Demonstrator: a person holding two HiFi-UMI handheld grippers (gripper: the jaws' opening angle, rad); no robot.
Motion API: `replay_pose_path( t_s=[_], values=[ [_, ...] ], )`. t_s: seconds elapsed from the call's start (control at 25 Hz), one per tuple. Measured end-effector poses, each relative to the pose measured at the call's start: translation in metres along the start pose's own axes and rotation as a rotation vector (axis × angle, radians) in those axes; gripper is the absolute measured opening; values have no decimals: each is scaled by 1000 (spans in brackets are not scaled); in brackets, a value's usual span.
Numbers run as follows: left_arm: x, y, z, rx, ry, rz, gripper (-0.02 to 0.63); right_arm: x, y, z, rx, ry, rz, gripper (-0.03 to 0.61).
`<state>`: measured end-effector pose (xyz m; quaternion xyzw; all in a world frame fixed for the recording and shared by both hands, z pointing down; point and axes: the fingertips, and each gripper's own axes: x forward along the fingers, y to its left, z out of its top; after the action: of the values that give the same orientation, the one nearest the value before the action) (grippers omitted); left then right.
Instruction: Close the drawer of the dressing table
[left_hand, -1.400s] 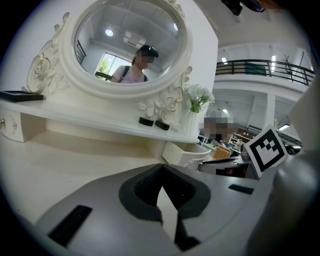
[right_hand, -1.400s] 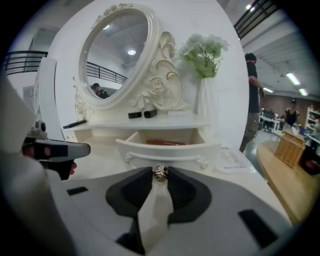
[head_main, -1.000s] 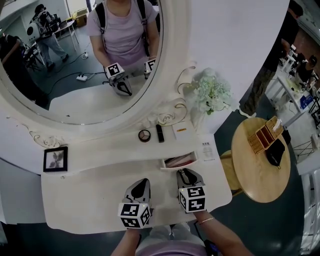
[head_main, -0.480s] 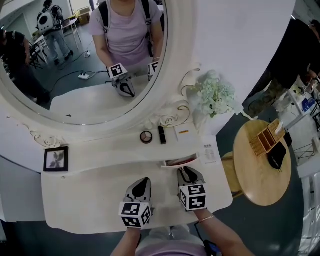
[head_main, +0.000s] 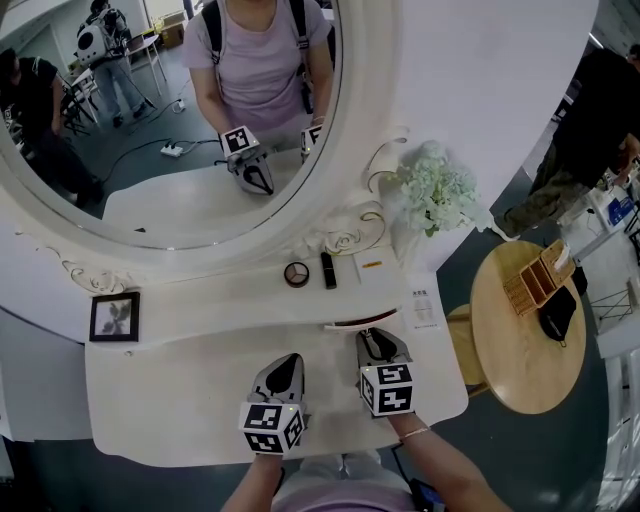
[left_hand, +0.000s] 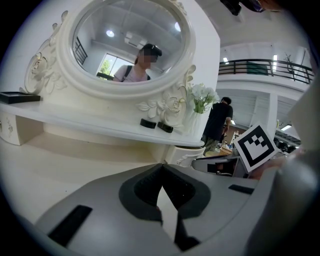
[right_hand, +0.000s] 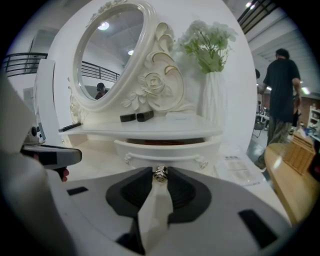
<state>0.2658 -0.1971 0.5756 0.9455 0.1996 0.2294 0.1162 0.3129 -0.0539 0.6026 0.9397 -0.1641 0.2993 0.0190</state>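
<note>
White is the colour of the whole dressing table (head_main: 400, 120): its oval mirror (head_main: 150, 120), the narrow shelf (head_main: 220, 300) below the mirror, and the tabletop (head_main: 170, 390) in front. We find the drawer (head_main: 358, 321) under the right part of the shelf, almost fully in, with only a thin dark gap showing above its curved front (right_hand: 167, 150). The right claw (head_main: 372, 338) points at the middle of that front, and its view shows the two jaw tips (right_hand: 160, 172) drawn in narrow on the small silvery knob (right_hand: 160, 173), which sits between them. The left claw (head_main: 288, 360) hangs just beside the right one, over the bare tabletop and apart from the drawer; in its own view the jaw tips (left_hand: 161, 167) meet, with nothing between them. On the shelf we note a round compact (head_main: 296, 274), a dark tube (head_main: 328, 270) just beside it, and a black picture frame (head_main: 114, 316) well apart at the left end. A bunch of pale flowers (head_main: 438, 190) stands at the right of the mirror, and a printed leaflet (head_main: 423, 307) lies on the tabletop to the right of the drawer. A separate round wooden tabletop (head_main: 520, 340) stands further right, carrying a wooden organiser (head_main: 538, 278).
</note>
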Motion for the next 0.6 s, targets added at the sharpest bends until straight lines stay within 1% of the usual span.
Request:
replay_pose_path(
  t_s=[0.6],
  values=[
    [-5,7,1,1,-2,12,2,17,-3,13,13,-14,-5,100]
  ],
)
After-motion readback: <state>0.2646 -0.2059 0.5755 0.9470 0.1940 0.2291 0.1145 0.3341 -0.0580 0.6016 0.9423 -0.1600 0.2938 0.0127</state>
